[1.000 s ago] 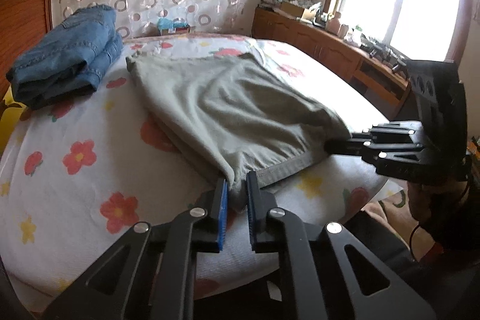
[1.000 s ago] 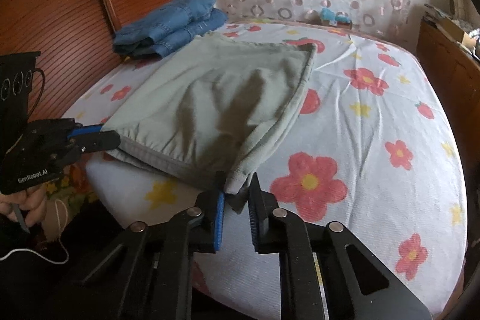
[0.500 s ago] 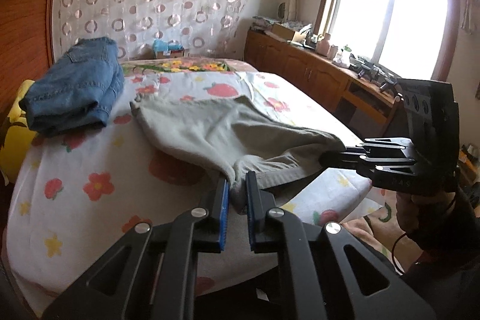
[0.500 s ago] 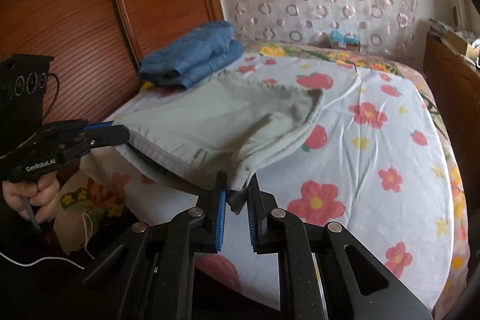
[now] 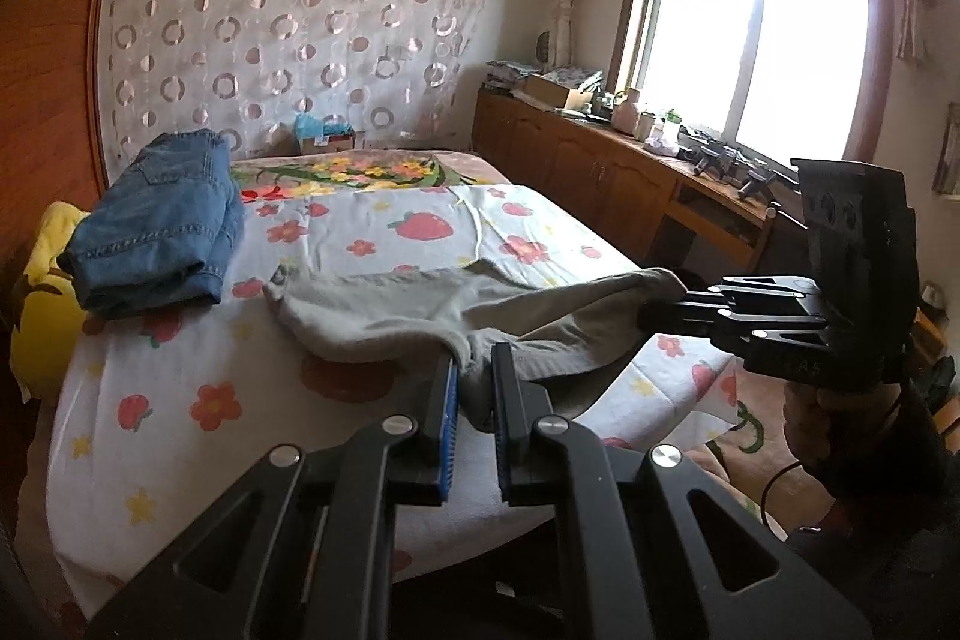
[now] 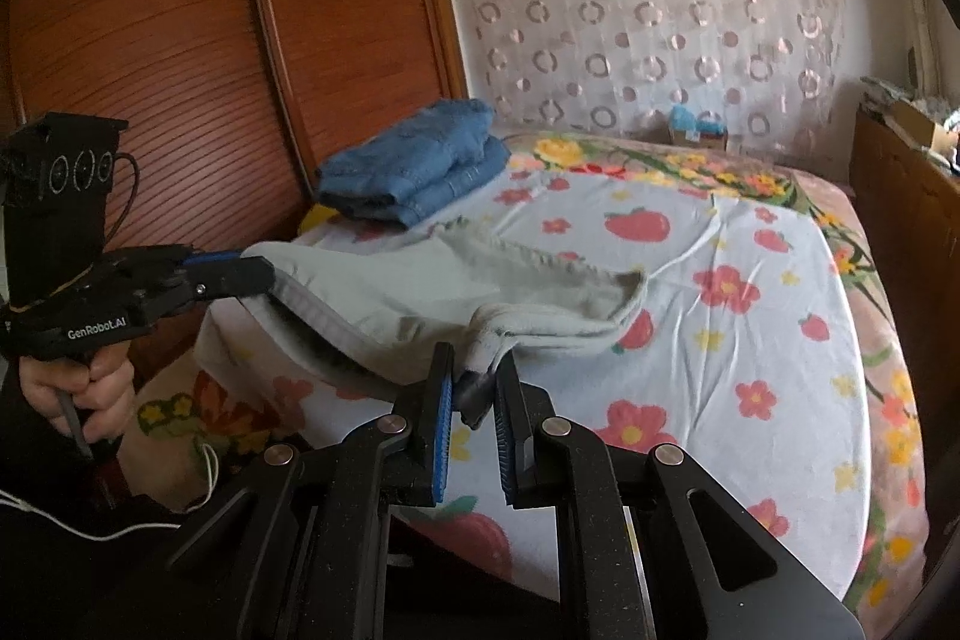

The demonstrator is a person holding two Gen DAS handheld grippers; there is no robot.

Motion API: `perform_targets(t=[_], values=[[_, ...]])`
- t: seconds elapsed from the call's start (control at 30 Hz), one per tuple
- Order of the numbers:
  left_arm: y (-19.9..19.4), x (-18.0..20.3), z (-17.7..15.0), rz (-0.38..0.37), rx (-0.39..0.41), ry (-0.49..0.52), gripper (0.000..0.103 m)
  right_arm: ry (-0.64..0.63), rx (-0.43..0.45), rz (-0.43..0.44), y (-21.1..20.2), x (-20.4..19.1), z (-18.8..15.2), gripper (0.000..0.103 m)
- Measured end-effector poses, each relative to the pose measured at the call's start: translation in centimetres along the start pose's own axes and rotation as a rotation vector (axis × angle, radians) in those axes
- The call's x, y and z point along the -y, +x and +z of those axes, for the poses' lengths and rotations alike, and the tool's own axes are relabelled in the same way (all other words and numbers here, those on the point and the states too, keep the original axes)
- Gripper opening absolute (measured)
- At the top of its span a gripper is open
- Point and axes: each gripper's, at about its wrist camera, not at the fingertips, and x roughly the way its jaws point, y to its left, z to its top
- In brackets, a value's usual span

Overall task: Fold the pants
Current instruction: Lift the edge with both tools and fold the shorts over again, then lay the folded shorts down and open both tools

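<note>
Grey-green cotton pants [image 5: 456, 307] hang lifted off a flower-print bed [image 5: 198, 454], one near corner pinched in the left tool [image 5: 475, 403] and the other in the right tool [image 6: 474, 409], both pressed tight on the fabric. The far end rests on the sheet. The fold looks barely under way: the raised edge has yet to be carried across and laid down. A folded pair of blue jeans [image 5: 159, 232] sits beside the headboard (seemingly done). The pants' legs and underside are hidden beneath the draped cloth.
</note>
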Motion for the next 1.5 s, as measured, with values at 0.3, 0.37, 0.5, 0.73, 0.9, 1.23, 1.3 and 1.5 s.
perform_targets(t=[0.3, 0.37, 0.5, 0.73, 0.9, 1.23, 1.3, 1.5], values=[[2.4, -1.4, -0.2, 0.004, -0.038, -0.028, 0.008, 0.009, -0.025, -0.036, 2.8, 1.6, 0.3, 0.01], [3.4, -1.9, 0.1, 0.011, -0.046, -0.033, 0.008, 0.015, -0.03, -0.039, 4.1, 2.2, 0.6, 0.01], [5.0, -2.5, 1.3, 0.041, -0.051, -0.027, 0.008, 0.005, -0.033, -0.065, 6.4, 3.1, 1.7, 0.01], [6.7, -3.9, 3.2, 0.082, -0.04, -0.012, 0.008, 0.012, -0.011, -0.106, 8.7, 4.7, 4.1, 0.01], [8.7, -5.1, 3.5, 0.118, -0.06, -0.026, 0.009, 0.029, -0.058, -0.122, 11.6, 6.0, 4.4, 0.01], [9.6, -6.4, 2.6, 0.179, -0.056, -0.044, 0.027, 0.05, -0.116, -0.133, 14.1, 6.7, 3.7, 0.012], [9.4, -6.7, 2.6, 0.168, -0.057, -0.056, 0.03, 0.05, -0.111, -0.14, 14.0, 6.7, 3.9, 0.016], [9.0, -6.8, 1.3, 0.163, -0.079, -0.065, 0.031, 0.026, -0.08, -0.163, 12.9, 6.4, 4.5, 0.04]])
